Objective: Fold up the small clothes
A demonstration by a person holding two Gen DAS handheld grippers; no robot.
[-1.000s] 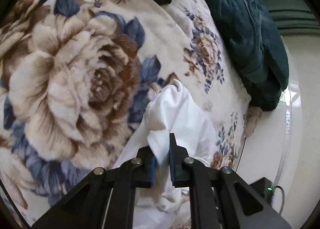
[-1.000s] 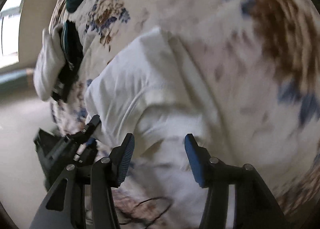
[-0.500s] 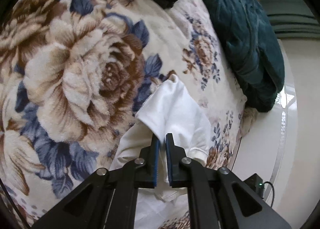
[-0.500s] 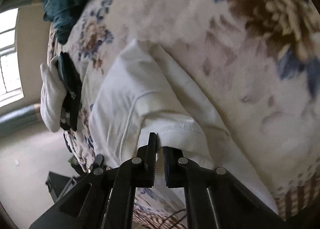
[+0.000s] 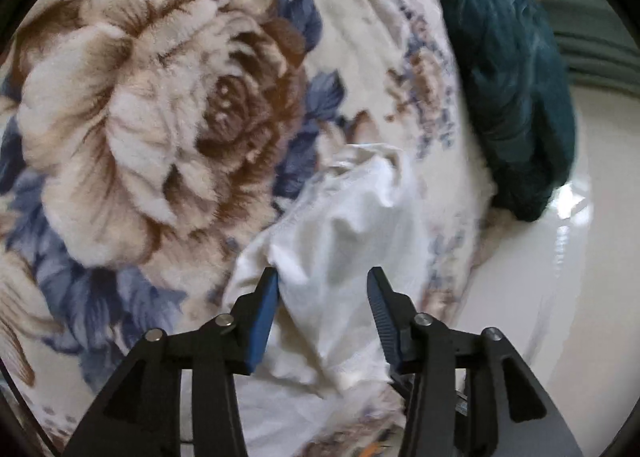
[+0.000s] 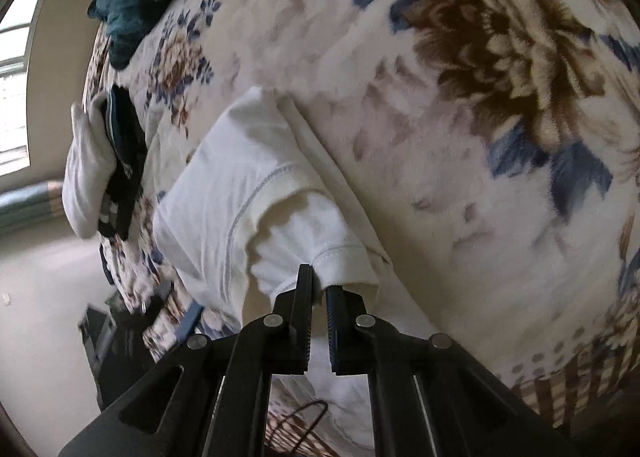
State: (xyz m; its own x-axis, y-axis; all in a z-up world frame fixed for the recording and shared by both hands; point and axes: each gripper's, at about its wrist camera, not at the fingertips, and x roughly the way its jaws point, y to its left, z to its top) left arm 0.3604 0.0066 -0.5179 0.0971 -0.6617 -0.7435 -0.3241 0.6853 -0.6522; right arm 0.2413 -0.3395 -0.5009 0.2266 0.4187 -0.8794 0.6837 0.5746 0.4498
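Right wrist view has my right gripper [image 6: 319, 286] pinched tight on the sleeve hem of the white shirt [image 6: 240, 193], so I can carry that sleeve across for the fold. Shirt's lying on the floral bed blanket [image 6: 460, 137]. Left gripper [image 5: 323, 297] is opening its jaws, bunched cloth between them but not clamped, letting its side settle.

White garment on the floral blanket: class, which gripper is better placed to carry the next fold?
Right. The right gripper is shut on the white garment's hem; the left gripper's jaws are opening, pads off the cloth.
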